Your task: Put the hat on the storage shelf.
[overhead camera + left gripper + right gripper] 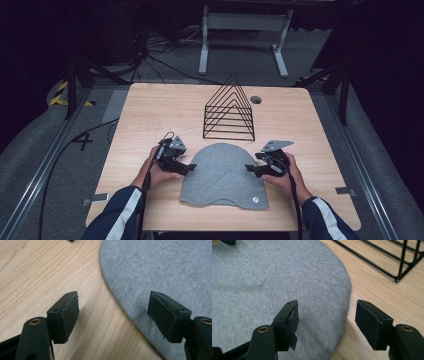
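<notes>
A grey knit beanie (222,175) lies flat on the wooden table (150,115), its rounded crown pointing away from me. My left gripper (190,167) sits at the beanie's left edge with its jaws open. In the left gripper view the beanie (160,272) has its curved edge running between the pads (71,311), and nothing is pinched. My right gripper (248,168) is at the beanie's right edge, also open. In the right gripper view the beanie (269,282) has its rim passing between the fingers (292,318), untouched by them.
A black wire rack (229,111) of nested triangles stands just behind the beanie; its base rods (377,260) lie close to my right gripper. A round cable hole (256,99) is in the table's far part. Metal frame rails run along both sides of the table.
</notes>
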{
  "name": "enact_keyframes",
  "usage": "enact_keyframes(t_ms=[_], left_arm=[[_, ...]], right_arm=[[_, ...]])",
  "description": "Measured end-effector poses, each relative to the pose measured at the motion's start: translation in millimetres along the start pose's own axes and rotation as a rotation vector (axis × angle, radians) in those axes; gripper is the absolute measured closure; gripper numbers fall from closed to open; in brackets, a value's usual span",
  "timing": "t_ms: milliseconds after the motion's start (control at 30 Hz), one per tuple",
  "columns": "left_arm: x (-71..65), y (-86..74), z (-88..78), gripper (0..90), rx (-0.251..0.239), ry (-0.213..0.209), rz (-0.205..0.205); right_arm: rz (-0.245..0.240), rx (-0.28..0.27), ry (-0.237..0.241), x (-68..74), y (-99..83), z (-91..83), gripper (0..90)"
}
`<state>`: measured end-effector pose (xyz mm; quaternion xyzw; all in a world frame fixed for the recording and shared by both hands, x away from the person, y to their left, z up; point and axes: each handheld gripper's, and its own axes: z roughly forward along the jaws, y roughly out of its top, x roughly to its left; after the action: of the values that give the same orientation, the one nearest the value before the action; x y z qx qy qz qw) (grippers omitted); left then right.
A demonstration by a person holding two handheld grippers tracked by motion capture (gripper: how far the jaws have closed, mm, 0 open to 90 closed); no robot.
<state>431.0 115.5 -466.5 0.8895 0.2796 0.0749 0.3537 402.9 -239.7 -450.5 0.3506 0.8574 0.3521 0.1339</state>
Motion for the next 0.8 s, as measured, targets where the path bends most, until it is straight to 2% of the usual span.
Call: enact_keyframes(t_ms=[100,167,300,367,500,633,767,800], left_arm=[[0.5,-0.4,1.8,24.5,-0.002,0.007,0.002],[-0.4,-0.6,2.0,24.6,0.003,0.016,0.015],[-7.1,-1.1,3.8,23.9,-0.01,0.046,-0.007],[-9.1,-1.1,3.6,28.1,-0.011,0.047,-0.013],[-16.3,0.0,0.5,44.6,-0.003,0.024,0.004],[-17.9,0.9,-0.8,55.3,0.005,0.003,0.004],[-17.9,0.8,-0.2,68.0,-0.007,-0.02,-0.002],[-16.3,-0.2,-0.2,70.1,-0.015,-0.042,-0.017]], right_arm=[[-0.002,0.02,-0.011,1.5,3.2,8.3,33.3],[-0.005,0.052,-0.028,2.4,4.0,13.9,29.5],[0.006,0.046,-0.04,4.2,3.6,15.4,28.1],[0.005,0.042,-0.042,4.5,3.0,15.3,28.2],[-0.002,0.036,-0.032,8.5,2.1,13.3,39.6],[-0.007,0.041,-0.015,11.9,2.9,11.7,52.0],[-0.011,0.035,0.014,13.3,2.5,11.1,67.0],[-0.012,0.033,0.022,13.5,2.4,11.0,69.4]])
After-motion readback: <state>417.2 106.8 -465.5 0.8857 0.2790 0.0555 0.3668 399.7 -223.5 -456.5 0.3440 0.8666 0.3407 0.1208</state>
